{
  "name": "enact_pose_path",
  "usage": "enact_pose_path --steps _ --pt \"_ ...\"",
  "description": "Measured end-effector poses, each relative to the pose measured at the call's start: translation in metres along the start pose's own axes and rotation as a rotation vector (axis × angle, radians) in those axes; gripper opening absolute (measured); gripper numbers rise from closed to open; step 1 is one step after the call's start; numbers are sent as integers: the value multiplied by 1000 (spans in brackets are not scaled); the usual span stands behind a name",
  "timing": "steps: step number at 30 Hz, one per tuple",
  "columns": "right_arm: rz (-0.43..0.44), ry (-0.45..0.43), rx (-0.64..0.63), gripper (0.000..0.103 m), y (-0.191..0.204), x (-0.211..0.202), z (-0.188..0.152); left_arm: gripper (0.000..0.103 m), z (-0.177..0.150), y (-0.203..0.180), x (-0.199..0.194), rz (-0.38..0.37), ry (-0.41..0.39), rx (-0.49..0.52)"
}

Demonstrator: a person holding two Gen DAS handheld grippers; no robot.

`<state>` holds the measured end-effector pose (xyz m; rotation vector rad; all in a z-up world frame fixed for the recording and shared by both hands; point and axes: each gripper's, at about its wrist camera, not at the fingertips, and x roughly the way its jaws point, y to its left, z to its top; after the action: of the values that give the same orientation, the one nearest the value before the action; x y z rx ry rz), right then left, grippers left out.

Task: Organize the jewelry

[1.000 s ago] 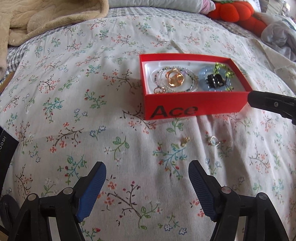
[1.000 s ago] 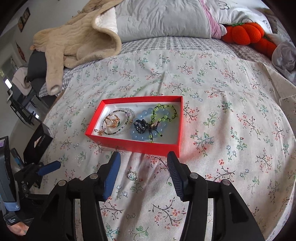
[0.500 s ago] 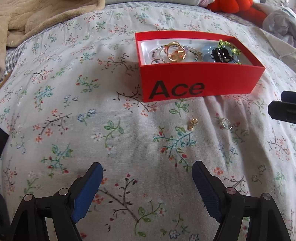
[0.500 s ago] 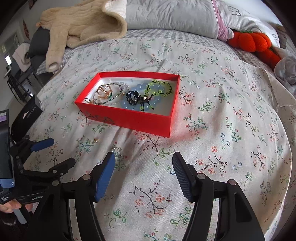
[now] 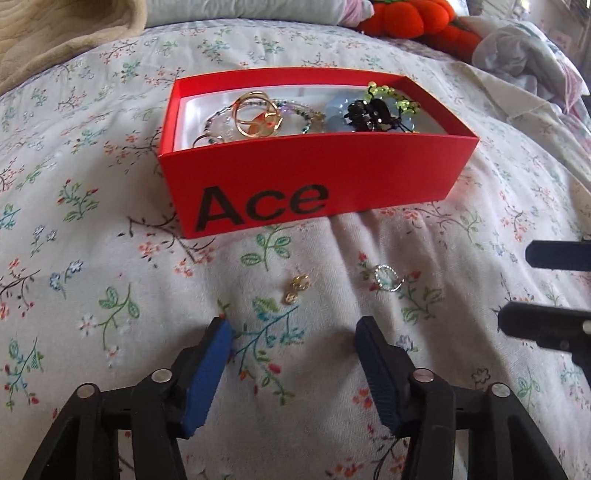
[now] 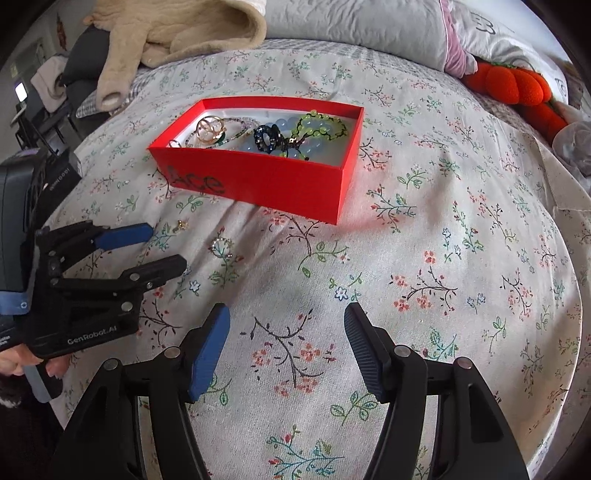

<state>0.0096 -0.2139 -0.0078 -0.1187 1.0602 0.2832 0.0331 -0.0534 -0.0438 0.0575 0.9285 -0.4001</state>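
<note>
A red "Ace" box [image 5: 388,173] [image 6: 295,192] sits on the floral bedspread and holds gold rings, bead bracelets and a black piece. A small gold earring [image 5: 297,286] [image 6: 181,224] and a silver ring [image 5: 386,279] [image 6: 220,246] lie loose on the sheet in front of the box. My left gripper [image 5: 293,332] [image 6: 168,247] is open, low over the sheet, with the gold earring just beyond its fingertips. My right gripper [image 6: 286,323] is open and empty, to the right of the silver ring; its fingers [image 5: 554,254] show at the right edge of the left wrist view.
A beige blanket [image 6: 177,33] and grey pillow [image 6: 351,26] lie at the back. An orange pumpkin plush [image 6: 517,85] [image 5: 406,16] sits at the back right beside crumpled cloth [image 5: 524,51]. A black box [image 6: 62,173] stands at the bed's left edge.
My left gripper has moved forward and lower toward the loose gold earring, and its fingers have narrowed. My right gripper has drawn back, away from the box.
</note>
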Motion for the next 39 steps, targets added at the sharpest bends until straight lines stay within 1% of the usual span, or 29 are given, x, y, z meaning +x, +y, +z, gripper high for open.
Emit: enact_pose_path --steps 4,8,12,16,19,22,28,33,36,37,38,39 --pt "-3 8 -20 67 2 3 -3 46 3 1 2 -11 -11 -11" --pt "-5 18 -13 67 0 7 -2 39 7 5 6 -22 -18 -23" --pt "-5 29 -8 67 0 10 -1 33 9 4 8 -19 -23 -21" --pt "-10 26 -8 67 1 11 -1 21 12 5 10 -13 -25 -30" --pt "-16 20 -9 67 2 10 -1 6 14 8 10 -17 -26 -44" --pt "-25 6 -14 67 4 5 -1 6 15 10 8 -29 -22 -72" --pt "1 -17 -9 67 7 -2 -1 6 16 12 0 -33 -8 -100" --pt "20 -9 -18 67 18 5 2 6 16 21 -10 -26 3 -128" --pt "44 -29 -39 66 27 8 7 6 13 27 -16 -18 8 -140" --pt "68 -36 -51 62 30 9 9 6 12 28 -18 -16 9 -141" --pt "93 -41 -61 54 33 11 10 6 11 30 -20 -14 11 -140" --pt "112 -37 -68 50 36 14 12 6 10 31 -21 -9 10 -137"
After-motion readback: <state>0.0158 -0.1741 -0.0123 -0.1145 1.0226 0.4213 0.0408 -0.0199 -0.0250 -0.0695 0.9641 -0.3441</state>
